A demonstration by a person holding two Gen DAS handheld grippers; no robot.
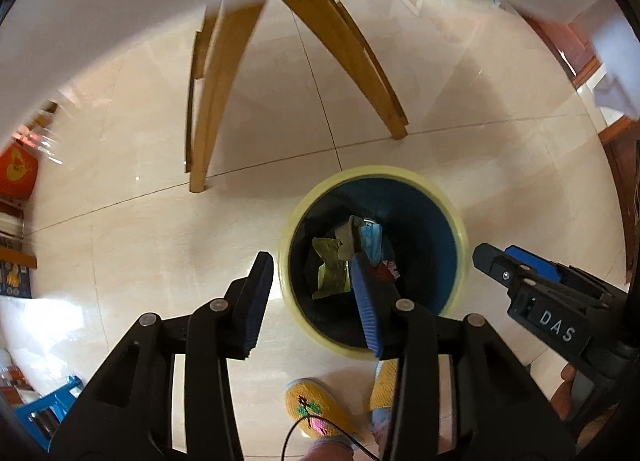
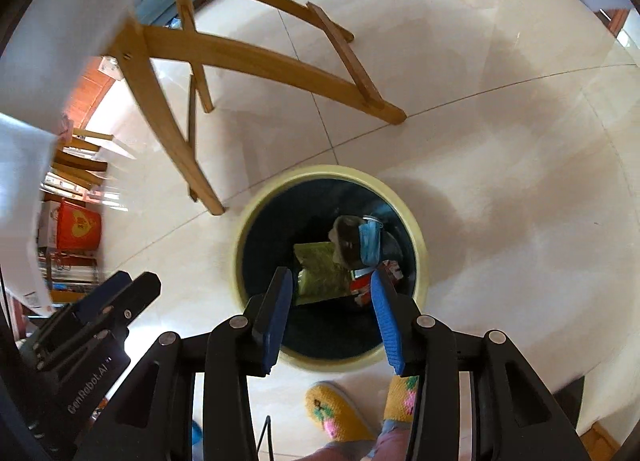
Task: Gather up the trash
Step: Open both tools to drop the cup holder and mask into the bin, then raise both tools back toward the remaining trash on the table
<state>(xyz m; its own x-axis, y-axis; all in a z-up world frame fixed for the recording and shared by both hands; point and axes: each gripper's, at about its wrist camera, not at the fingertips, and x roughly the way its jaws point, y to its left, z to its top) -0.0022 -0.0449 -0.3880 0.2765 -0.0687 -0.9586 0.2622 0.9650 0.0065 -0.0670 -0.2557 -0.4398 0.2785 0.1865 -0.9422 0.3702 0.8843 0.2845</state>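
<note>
A round trash bin [image 1: 420,181] with a pale yellow rim and dark blue inside stands on the tiled floor; the same bin [image 2: 416,221] shows in the right wrist view. Inside lie a green wrapper [image 1: 330,265], a blue face mask [image 2: 369,243] and a red packet [image 2: 362,285]. My left gripper [image 1: 310,265] hangs open above the bin's left rim, nothing between its fingers. My right gripper [image 2: 330,281] hovers open over the bin's mouth, also empty. It is seen from the side as the right gripper [image 1: 486,257], and the left gripper [image 2: 132,285] likewise.
Wooden table legs [image 1: 216,101] stand just beyond the bin, under a white tabletop [image 2: 60,21]. A person's feet in yellow knitted slippers [image 1: 316,405] are right in front of the bin. A red box [image 2: 78,225] and shelves sit at far left.
</note>
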